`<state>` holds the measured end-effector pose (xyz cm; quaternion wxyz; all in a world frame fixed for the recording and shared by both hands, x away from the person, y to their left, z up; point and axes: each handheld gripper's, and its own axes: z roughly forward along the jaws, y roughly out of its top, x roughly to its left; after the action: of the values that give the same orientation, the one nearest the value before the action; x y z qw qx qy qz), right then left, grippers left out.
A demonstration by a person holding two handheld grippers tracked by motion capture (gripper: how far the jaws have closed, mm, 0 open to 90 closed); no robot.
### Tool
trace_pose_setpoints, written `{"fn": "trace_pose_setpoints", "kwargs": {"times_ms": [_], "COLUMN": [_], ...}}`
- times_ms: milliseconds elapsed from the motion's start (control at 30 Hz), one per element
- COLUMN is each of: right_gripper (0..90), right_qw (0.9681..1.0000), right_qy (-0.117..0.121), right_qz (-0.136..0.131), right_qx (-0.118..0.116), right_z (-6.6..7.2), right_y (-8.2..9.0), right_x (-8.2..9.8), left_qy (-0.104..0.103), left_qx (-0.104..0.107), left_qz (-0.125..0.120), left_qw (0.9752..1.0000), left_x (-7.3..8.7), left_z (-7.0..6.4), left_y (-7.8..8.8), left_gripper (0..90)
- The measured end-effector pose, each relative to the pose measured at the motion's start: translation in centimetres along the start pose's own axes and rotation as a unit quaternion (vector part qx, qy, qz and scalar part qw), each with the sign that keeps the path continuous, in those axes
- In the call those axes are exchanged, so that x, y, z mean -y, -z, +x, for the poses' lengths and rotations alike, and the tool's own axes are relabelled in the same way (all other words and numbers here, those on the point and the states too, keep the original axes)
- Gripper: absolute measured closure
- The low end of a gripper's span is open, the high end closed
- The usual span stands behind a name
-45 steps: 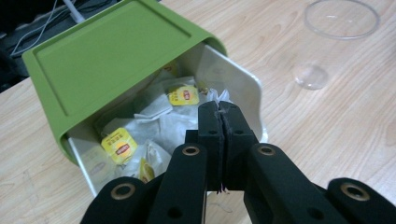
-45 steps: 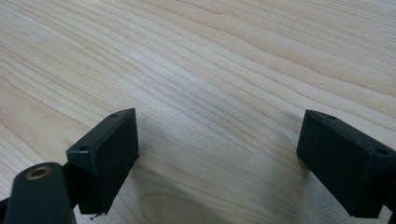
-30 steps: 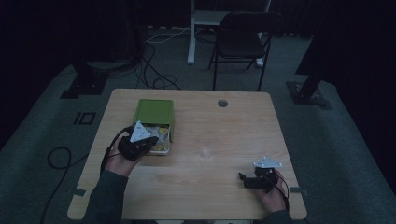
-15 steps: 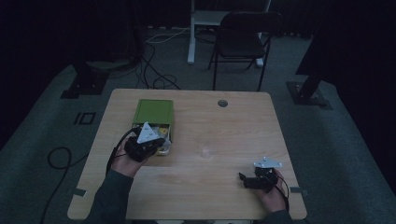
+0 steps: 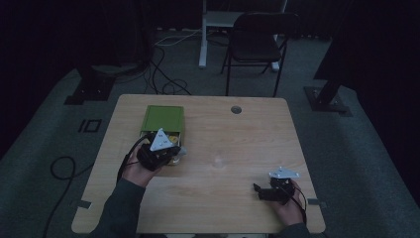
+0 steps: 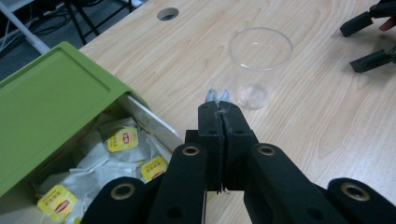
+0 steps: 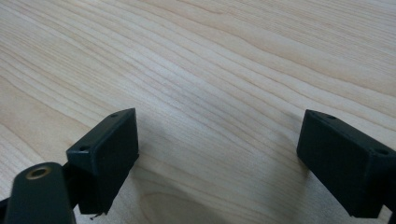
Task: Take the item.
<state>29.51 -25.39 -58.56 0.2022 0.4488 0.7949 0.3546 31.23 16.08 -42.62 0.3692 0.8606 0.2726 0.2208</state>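
**Teabag pinched at the green box**

Teabag (image 6: 217, 95) corner, a small whitish scrap, pokes out past the tips of the left gripper (image 6: 219, 108), whose jaws are pressed together on it. In the left gripper view the jaws point across the table toward a clear plastic cup (image 6: 259, 65), which stands upright and empty just beyond the tips, on bare wood. To the left of the jaws sits a green box (image 6: 51, 102) with its drawer pulled out toward the near side; the drawer holds a heap of white teabags with yellow labels (image 6: 122, 139). How much of the held teabag hangs below the jaws I cannot tell, since the gripper's body hides it.

From the high view, the left gripper (image 5: 159, 151) is at the near end of the green box (image 5: 162, 118), on the left half of the wooden table (image 5: 237, 208), with the person's left hand (image 5: 136, 171) and dark sleeve behind it. The cup (image 5: 217, 161) is a faint glint near the middle of the table, to the right of that gripper.

The right gripper (image 5: 258, 191) lies low near the table's near right corner, well apart from the box and cup. In the right gripper view its jaws stand wide apart with nothing but wood grain between them (image 7: 217, 133).

A folding chair (image 5: 257, 44) stands on the floor beyond the far edge.
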Motion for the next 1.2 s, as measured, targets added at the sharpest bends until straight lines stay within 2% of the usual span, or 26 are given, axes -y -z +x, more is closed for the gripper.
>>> {"fn": "trace_pose_setpoints", "kwargs": {"times_ms": [1200], "right_gripper": [12.4], "right_qw": [1.0000], "right_qy": [0.000], "right_qz": [0.000], "right_qx": [0.000], "right_z": [0.0], "right_y": [0.0], "right_x": [0.0], "left_qy": [-0.012], "left_qx": [0.020], "left_qz": [-0.004], "left_qw": [0.9997], "left_x": [-2.5], "left_z": [-0.1], "left_y": [-1.6], "left_gripper": [89.4]}}
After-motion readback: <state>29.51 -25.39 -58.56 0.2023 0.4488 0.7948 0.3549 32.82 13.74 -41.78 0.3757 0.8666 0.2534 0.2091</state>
